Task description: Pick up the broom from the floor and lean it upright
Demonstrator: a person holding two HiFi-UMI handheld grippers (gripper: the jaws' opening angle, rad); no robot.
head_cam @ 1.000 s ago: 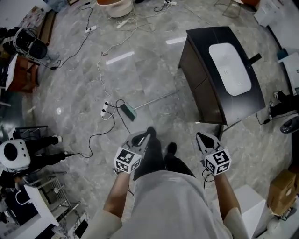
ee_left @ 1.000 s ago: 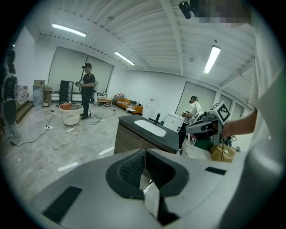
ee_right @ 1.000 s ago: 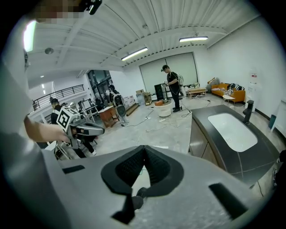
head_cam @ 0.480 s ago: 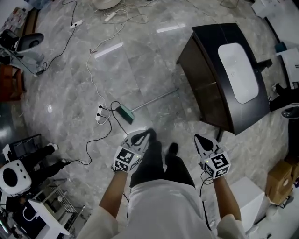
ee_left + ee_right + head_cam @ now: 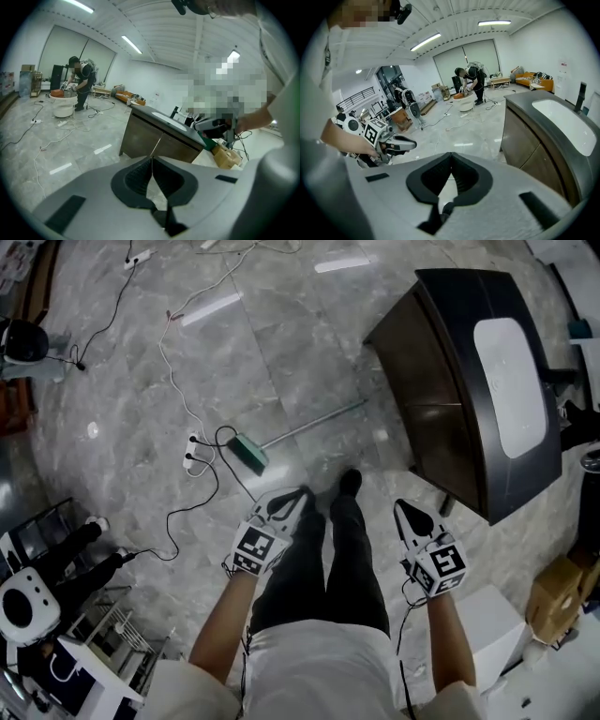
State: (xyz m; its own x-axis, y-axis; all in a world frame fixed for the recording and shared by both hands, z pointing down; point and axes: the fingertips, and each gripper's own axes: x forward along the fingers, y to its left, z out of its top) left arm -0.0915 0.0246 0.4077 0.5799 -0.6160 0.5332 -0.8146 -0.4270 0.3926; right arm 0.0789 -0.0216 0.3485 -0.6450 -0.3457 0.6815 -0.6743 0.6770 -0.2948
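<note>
The broom (image 5: 247, 453) lies flat on the grey marble floor (image 5: 281, 352). It has a small green head and a thin silver handle that runs off to the far right, ending near the corner of a dark cabinet (image 5: 441, 399) with a white basin (image 5: 511, 385) set in its top. The broom head is just beyond the left gripper (image 5: 300, 495) and to its left, apart from it.

A white power strip (image 5: 192, 452) sits just left of the broom head, and a black cable (image 5: 202, 507) curls right against it. The person's dark-trousered legs (image 5: 328, 559) stand between the two grippers. A cardboard box (image 5: 553, 596) is at the near right.

The left gripper's fingers (image 5: 136, 176) are clenched together with nothing between them. The right gripper (image 5: 401, 507) is likewise clenched on nothing.
</note>
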